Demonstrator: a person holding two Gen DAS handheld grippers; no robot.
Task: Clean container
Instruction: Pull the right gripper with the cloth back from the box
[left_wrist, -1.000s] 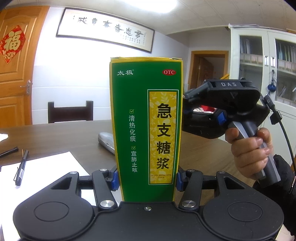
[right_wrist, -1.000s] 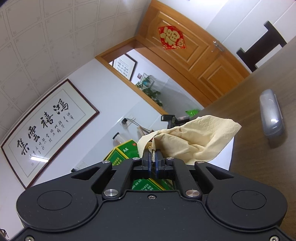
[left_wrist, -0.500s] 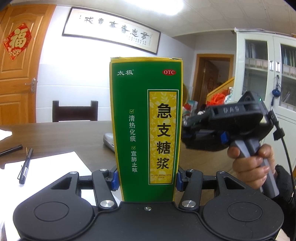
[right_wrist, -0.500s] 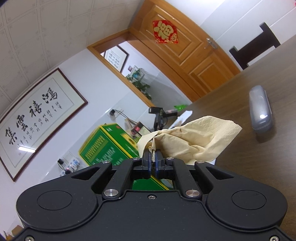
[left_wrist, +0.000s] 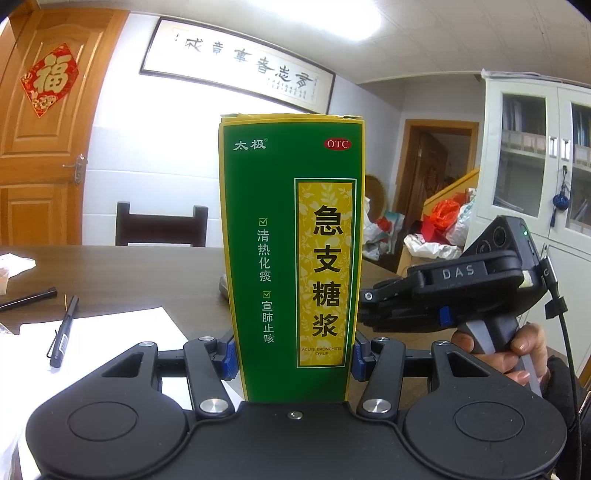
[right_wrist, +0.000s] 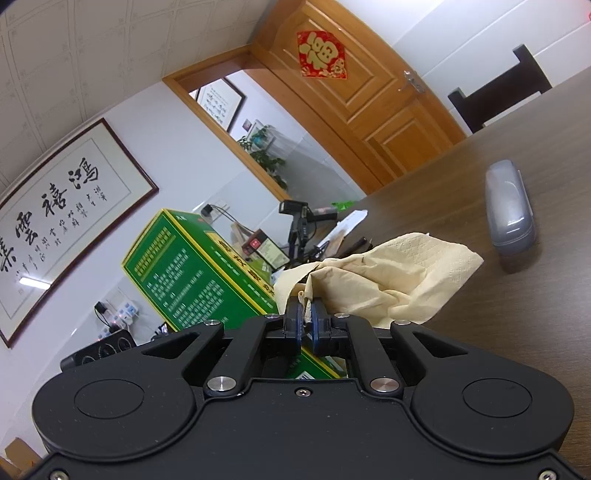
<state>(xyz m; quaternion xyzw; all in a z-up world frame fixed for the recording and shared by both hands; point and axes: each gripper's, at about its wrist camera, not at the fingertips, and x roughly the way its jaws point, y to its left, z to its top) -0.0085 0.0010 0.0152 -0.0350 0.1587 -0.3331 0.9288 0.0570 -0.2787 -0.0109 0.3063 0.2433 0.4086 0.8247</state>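
my left tongs (left_wrist: 291, 360) clamp the green carton (left_wrist: 291, 236) by its two narrow sides, holding it upright above the near part of the brown table (left_wrist: 110, 273). my right tongs (right_wrist: 304, 323) are pinched shut on a crumpled beige tissue (right_wrist: 391, 280), just beside the carton's right side. white paper (left_wrist: 110, 339) with a black pen (left_wrist: 62, 330) lies under the carton toward the table's left edge. a grey case (right_wrist: 509, 218) sits farther back on the table
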